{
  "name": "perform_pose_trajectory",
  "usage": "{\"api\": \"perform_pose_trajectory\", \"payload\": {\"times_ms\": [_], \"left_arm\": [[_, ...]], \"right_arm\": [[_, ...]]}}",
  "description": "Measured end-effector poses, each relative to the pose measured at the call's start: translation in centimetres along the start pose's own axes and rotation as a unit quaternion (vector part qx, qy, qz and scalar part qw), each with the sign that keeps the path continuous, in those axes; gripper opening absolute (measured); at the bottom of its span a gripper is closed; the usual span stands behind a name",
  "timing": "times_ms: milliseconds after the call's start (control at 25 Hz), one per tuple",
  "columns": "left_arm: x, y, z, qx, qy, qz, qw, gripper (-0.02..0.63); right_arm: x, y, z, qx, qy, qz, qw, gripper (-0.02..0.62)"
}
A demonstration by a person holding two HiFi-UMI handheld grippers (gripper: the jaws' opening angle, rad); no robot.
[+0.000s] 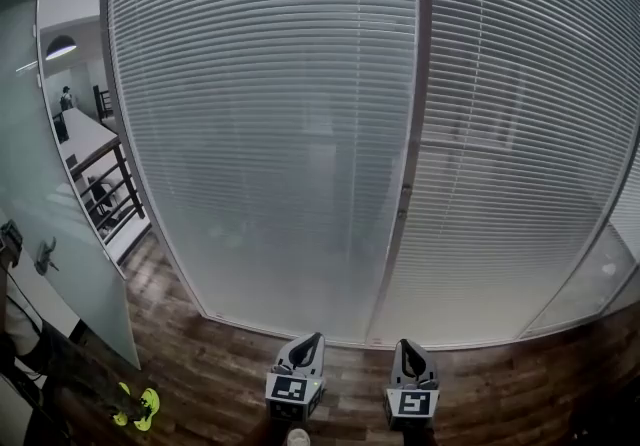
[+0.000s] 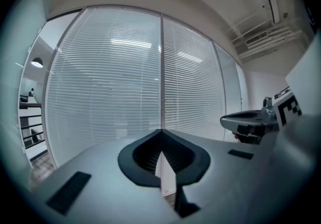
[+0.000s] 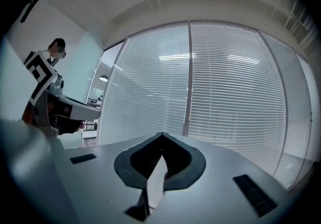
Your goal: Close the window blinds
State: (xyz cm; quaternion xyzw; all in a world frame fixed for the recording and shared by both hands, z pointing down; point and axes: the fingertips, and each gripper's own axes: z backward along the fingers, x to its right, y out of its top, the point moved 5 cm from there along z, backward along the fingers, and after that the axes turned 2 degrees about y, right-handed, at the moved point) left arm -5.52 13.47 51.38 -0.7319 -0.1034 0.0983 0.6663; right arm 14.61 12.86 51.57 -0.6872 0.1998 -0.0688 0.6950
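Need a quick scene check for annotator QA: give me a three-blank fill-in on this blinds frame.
1. The slats of the blinds run ____.
2. The left gripper and the right gripper both have their jaws ____, with nothing between them.
3. The floor below the blinds is made of ____ planks.

Missing words: horizontally; shut; wooden.

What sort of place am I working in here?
Probably an office: tall slatted blinds cover a glazed wall, a frosted glass door stands at the left, and a long table with chairs shows beyond.
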Motion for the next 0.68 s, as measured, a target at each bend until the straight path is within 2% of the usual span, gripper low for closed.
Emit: {"api": "perform_pose_trajectory", "payload": {"times_ms": [240, 440, 680], "left_arm": [[-0.4, 0.5, 1.0, 0.004, 0.018, 0.005, 0.9998, 0.000], [-0.2, 0.0, 1.0, 0.004, 0.011, 0.002, 0.9999, 0.000], [-0.7, 0.7, 1.6, 0.004, 0.023, 0.002, 0.9997, 0.000]], "right_arm": [[-1.0, 0.4, 0.4, 0.006, 0.007, 0.005, 1.000, 0.002], [-1.1, 0.5, 0.2, 0.008, 0.007, 0.009, 1.000, 0.002], [-1.3, 0.7, 0.1, 0.011, 0.007, 0.007, 1.000, 0.003]]}}
